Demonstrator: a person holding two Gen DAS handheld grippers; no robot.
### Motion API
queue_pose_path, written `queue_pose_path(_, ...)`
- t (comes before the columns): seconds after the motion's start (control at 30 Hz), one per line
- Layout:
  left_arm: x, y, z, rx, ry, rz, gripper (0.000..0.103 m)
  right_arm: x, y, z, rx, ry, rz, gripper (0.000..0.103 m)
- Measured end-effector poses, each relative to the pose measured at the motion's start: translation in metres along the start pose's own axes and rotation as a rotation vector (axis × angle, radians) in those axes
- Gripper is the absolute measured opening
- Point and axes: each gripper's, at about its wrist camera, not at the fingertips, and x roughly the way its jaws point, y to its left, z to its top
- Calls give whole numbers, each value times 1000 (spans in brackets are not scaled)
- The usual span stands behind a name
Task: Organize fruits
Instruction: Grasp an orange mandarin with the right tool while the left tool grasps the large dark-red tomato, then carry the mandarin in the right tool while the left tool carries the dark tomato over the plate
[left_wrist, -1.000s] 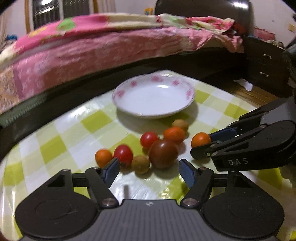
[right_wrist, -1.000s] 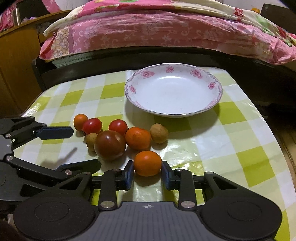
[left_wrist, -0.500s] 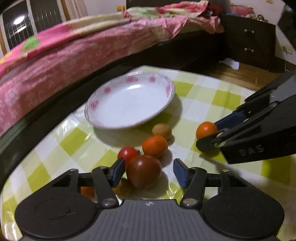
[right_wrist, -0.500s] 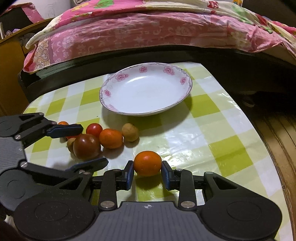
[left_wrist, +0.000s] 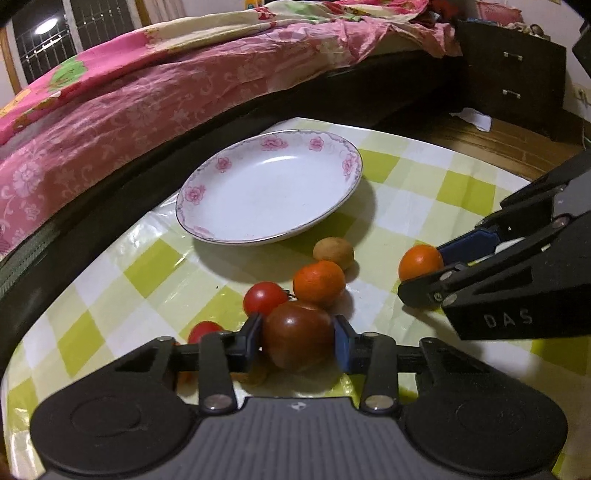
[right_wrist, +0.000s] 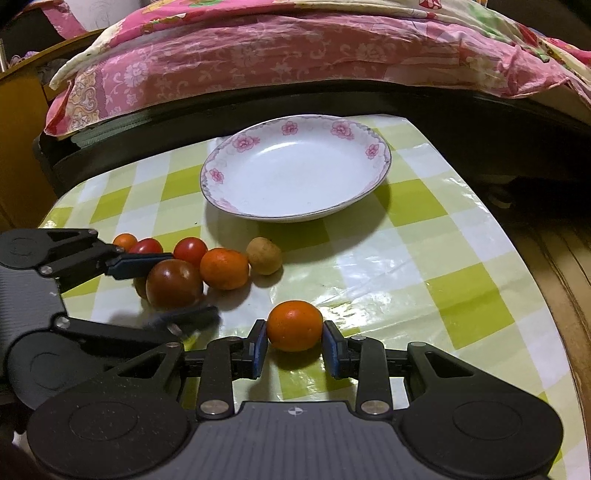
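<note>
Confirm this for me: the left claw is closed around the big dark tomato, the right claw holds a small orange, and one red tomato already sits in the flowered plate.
One detail is wrong: the flowered plate has nothing in it, as the right wrist view shows. Every red tomato lies on the tablecloth. The left claw has just been closing around the big dark tomato, and the right claw holds the small orange.

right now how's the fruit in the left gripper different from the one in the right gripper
The dark tomato in the left gripper is brownish red; the orange fruit in the right gripper is bright orange. The dark tomato looks bigger and sits among other fruit; the orange fruit sits alone. Both sit on the tablecloth, between pads.
</note>
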Motion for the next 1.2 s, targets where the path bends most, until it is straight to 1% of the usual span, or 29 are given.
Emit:
queue_pose_path(0.23, -14, -8, -6, 8, 24, -31, 47, -4, -2, 1, 7, -5, 5, 28)
queue_pose_path(0.33, -25, -10, -13, -20, 46, -47, 47, -7, -2, -1, 6, -4, 5, 28)
queue_pose_path(0.43, -28, -13, -21, -27, 60, -38, 47, -6, 1, -5, -16, 11, 7, 28)
queue_pose_path(0.47, -29, -15, -23, -27, 53, -34, 47, -5, 2, -7, -26, 18, 8, 28)
queue_pose_path(0.53, -29, -15, -23, -35, 53, -29, 48, -5, 6, -10, -60, 9, -4, 28)
queue_pose_path(0.63, -25, -17, -27, -27, 55, -14, 50, -6, 8, -13, -78, 1, -11, 28)
queue_pose_path(0.67, -26, -17, -28, -29, 41, -11, 50, -6, 8, -13, -84, 0, -10, 28)
queue_pose_path(0.77, -27, -17, -28, -40, 39, -8, 49, -7, 10, -15, -110, -9, -19, 28)
queue_pose_path(0.9, -29, -19, -28, -42, 40, -1, 47, -7, 10, -13, -107, -6, -24, 27)
queue_pose_path(1.07, -30, -15, -28, -83, 56, -7, 47, -8, 13, -11, -99, 4, -18, 27)
queue_pose_path(1.17, -28, -10, -26, -131, 66, -10, 47, -5, 23, -14, -126, 3, -51, 28)
queue_pose_path(1.2, -27, -9, -26, -142, 69, -10, 47, -5, 26, -15, -137, 1, -50, 28)
